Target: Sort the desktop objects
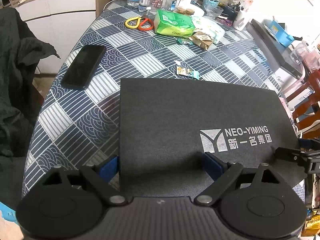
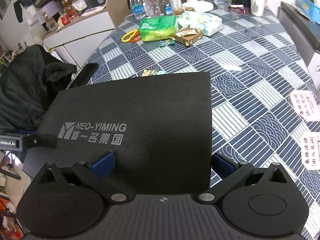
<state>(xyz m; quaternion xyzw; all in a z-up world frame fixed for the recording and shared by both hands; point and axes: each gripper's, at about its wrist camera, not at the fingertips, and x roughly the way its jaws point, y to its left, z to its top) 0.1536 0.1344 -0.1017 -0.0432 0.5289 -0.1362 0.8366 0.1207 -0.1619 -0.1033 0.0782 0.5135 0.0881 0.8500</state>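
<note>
At table (image 1: 84, 108) centre, black mat (image 1: 180, 120); left tongs (image 1: 160, 168) and right tongs (image 2: 163, 164) spread wide, straddling its edges, gripping nothing. Phone (image 1: 84, 68) at 10 o'clock.

Dark garment (image 1: 18, 76): at 9 o'clock, draped off the table's edge.
White cabinet (image 1: 60, 16): at 11 o'clock, behind the garment.
Red wooden chair (image 1: 309, 108): at 3 o'clock, beside the table.
Grey appliance (image 2: 296, 26): at 2 o'clock, a blue box (image 2: 310, 10) on top.
</note>
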